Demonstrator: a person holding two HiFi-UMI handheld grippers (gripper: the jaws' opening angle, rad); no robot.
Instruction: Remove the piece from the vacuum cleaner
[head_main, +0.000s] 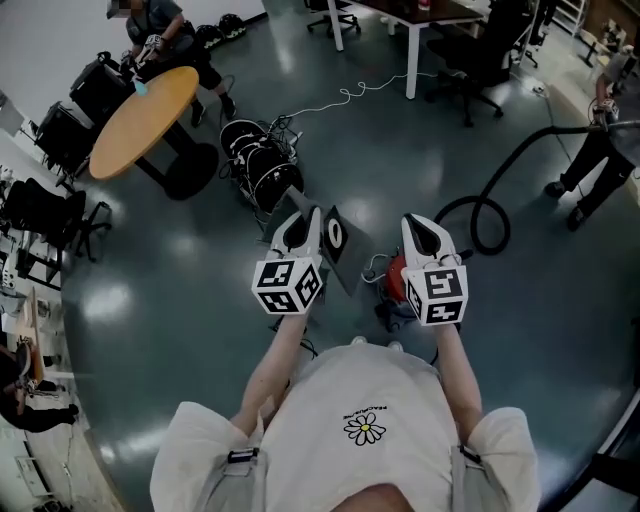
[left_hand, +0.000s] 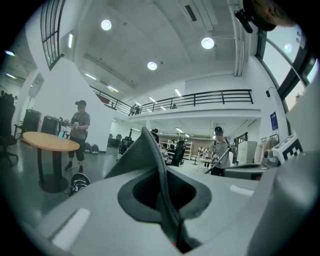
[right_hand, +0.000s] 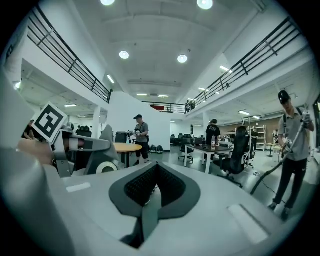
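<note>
A red vacuum cleaner (head_main: 396, 279) sits on the floor just ahead of the person's feet, partly hidden by my right gripper. Its black hose (head_main: 492, 205) loops away to the right. My left gripper (head_main: 301, 226) is raised at chest height and shut on a flat dark grey piece (head_main: 336, 240) with a white ring on it. In the left gripper view that grey piece (left_hand: 146, 150) stands up from between the jaws of the left gripper (left_hand: 161, 187). In the right gripper view the piece (right_hand: 104, 159) shows at the left. My right gripper (head_main: 421, 228) (right_hand: 154, 185) is held level beside it, shut and holding nothing.
A round wooden table (head_main: 146, 118) stands at the far left with a person beside it. A heap of black gear (head_main: 259, 165) lies on the floor ahead. A person (head_main: 598, 150) at the right holds the hose's far end. White desk and office chairs (head_main: 470, 60) stand at the back.
</note>
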